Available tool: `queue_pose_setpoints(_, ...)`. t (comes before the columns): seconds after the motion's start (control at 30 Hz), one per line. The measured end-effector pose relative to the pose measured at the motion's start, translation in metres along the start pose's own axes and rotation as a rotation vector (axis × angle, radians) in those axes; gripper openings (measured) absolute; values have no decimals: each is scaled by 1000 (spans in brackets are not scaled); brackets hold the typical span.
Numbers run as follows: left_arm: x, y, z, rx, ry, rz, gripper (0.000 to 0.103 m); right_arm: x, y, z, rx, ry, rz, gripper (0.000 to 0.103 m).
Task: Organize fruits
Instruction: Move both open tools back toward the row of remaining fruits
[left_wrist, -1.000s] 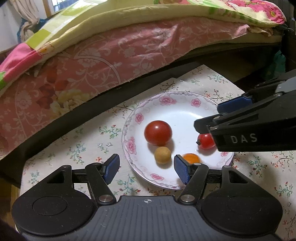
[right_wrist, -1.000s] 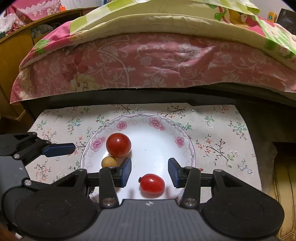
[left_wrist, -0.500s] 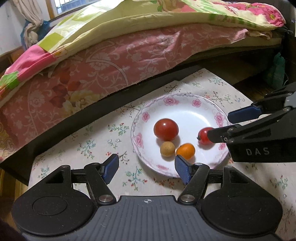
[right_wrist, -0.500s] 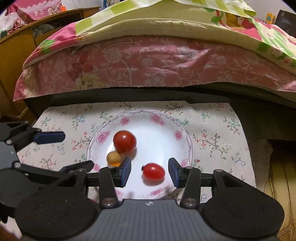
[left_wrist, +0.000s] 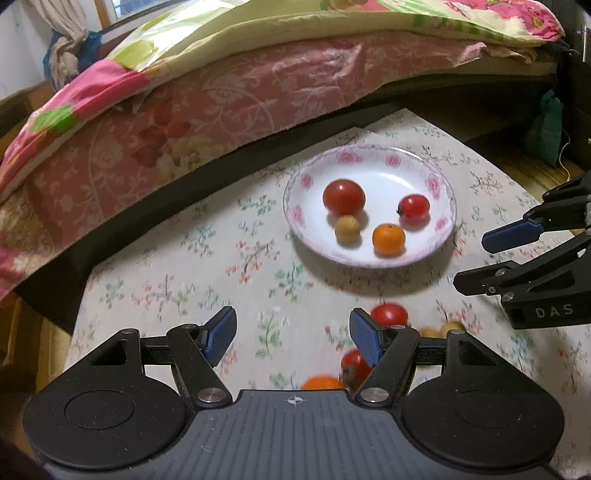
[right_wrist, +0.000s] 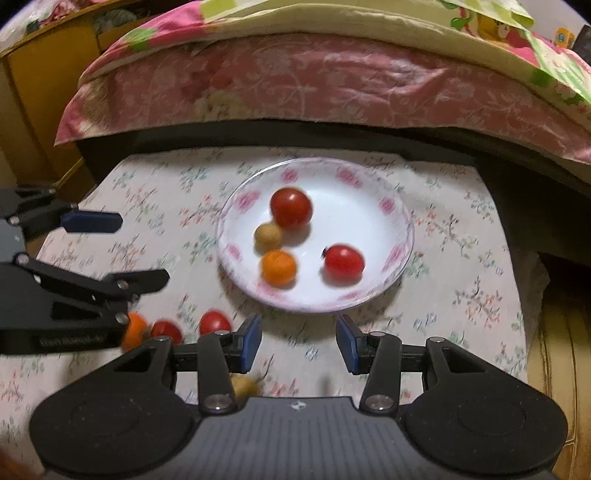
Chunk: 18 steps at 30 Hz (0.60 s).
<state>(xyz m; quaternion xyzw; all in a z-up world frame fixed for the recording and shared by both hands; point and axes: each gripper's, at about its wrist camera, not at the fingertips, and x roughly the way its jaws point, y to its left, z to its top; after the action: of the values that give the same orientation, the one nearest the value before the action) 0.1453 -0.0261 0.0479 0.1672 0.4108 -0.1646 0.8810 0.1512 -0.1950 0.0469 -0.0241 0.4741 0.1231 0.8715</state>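
A white plate with pink flowers holds a large red tomato, a small red tomato, an orange fruit and a tan round fruit. Loose fruits lie on the cloth in front of the plate: red tomatoes, an orange one and tan ones. My left gripper is open and empty above the cloth. My right gripper is open and empty in front of the plate.
A floral cloth covers the low table. A bed with a pink sheet and quilt runs along the far side, over a dark frame. A wooden cabinet stands at the left in the right wrist view.
Both grippers have pulled back from the plate toward me. The small red tomato lies free on the plate. Loose fruits on the cloth have come into view.
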Motion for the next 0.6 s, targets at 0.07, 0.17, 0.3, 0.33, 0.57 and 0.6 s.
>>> queue_pose_setpoints(0.07, -4, 1, -7, 0, 5, -4, 74, 0, 4, -6, -15, 19, 2, 44)
queue_pose_setpoints(0.17, -9, 3, -19, 10, 16, -3, 75, 2, 9, -13, -35, 48, 7, 44)
queue_pose_setpoints(0.3, -12, 10, -36, 4, 32, -16, 75, 4, 16, -21, -62, 77, 16, 44)
queue_pose_setpoints(0.33, -12, 12, -41, 6, 38, -21, 76, 4, 17, -22, -69, 82, 19, 44)
queue_pose_setpoints(0.57, -9, 20, -61, 13, 74, -38, 77, 10, 29, -29, -120, 112, 36, 44)
queue_pose_setpoints(0.6, -8, 20, -62, 21, 76, -42, 77, 11, 30, -29, -127, 117, 38, 44)
